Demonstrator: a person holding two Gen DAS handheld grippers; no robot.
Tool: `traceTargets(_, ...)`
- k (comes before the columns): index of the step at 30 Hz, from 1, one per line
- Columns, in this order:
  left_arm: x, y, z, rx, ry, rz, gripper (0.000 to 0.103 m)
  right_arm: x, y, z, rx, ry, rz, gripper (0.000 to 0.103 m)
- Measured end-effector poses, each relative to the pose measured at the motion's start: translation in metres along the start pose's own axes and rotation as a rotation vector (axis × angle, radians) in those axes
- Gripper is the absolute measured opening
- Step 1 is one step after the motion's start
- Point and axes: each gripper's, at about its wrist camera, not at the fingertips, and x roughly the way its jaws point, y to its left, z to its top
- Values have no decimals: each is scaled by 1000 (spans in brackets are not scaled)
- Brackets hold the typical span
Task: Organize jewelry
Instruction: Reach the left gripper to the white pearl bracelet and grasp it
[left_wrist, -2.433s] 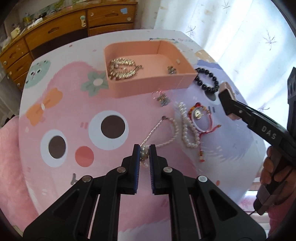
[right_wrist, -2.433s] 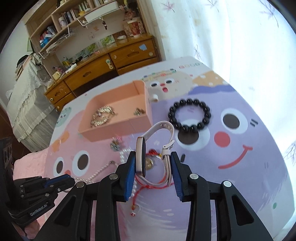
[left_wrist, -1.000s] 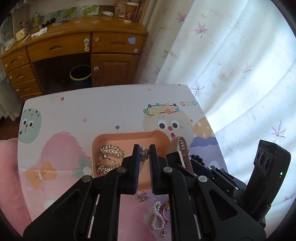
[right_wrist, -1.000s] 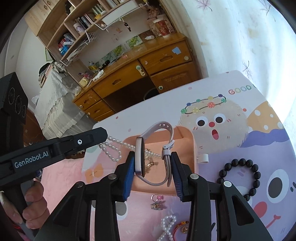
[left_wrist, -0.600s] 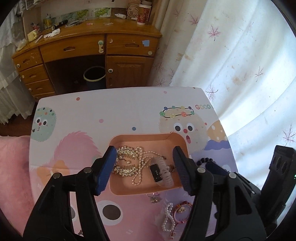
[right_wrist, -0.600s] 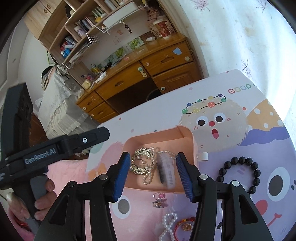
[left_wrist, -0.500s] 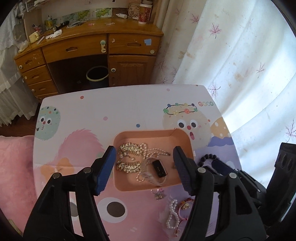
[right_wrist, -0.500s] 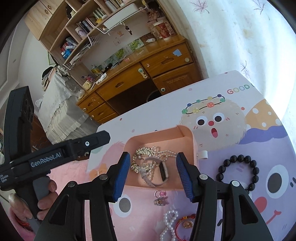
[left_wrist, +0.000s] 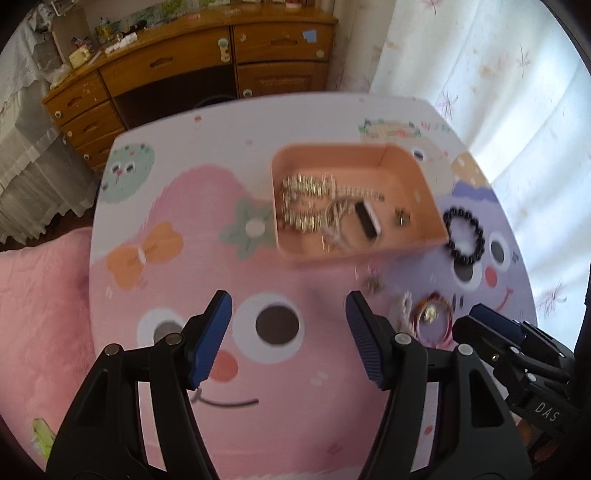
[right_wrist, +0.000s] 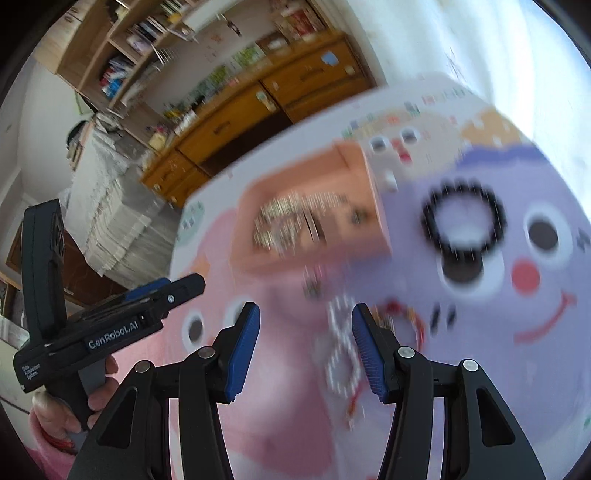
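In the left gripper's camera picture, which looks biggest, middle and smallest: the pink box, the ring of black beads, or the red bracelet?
1. Pink box, clearly the largest.
2. Ring of black beads and red bracelet: they look about alike. The picture is blurred and the bracelet lies nearer the camera, so I would not rank them.

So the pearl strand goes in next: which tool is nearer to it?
Right. The right tool hovers open just over the pearl strand; the left tool is off to its left.

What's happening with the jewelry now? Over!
Left gripper open, right gripper open, both empty. Watch in pink tray. Black bead bracelet outside. Nothing blocking.
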Motion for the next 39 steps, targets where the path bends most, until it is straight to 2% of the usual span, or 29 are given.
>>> traceTargets(5,10,-5,-38,6,74,-53,62,4,-11,-45,18,107,-34,53)
traceTargets(8,11,-15,-51,33,95,-64,68,5,-15,-67,9,135,-52,53)
traceTargets(10,14,-23,-59,49,105,-80,70,8,-13,-81,-38,143,-102,53)
traceTargets(14,20,-41,-61,64,135,-139,71,11,-8,-102,-165,116,-222,53)
traceTargets(17,21,-54,-61,84,127,-161,71,8,-9,-112,-204,70,-252,54)
traceTargets(19,23,-61,-60,89,135,-175,71,7,-13,-113,-215,41,-265,63)
traceTargets(21,26,-66,-57,89,132,-191,71,5,-15,-115,-244,10,-281,66)
traceTargets(25,34,-73,-49,94,115,-204,71,6,-13,-109,-404,-18,-395,71)
traceTargets(28,39,-78,-45,103,105,-216,71,15,-5,-113,-585,-10,-483,72)
traceTargets(31,45,-85,-41,116,104,-227,64,26,-1,-118,-698,20,-516,73)
traceTargets(37,63,-94,-36,110,137,-238,43,30,-3,-106,-675,6,-455,80)
traceTargets(39,70,-95,-34,92,154,-242,41,31,-4,-102,-681,2,-435,82)
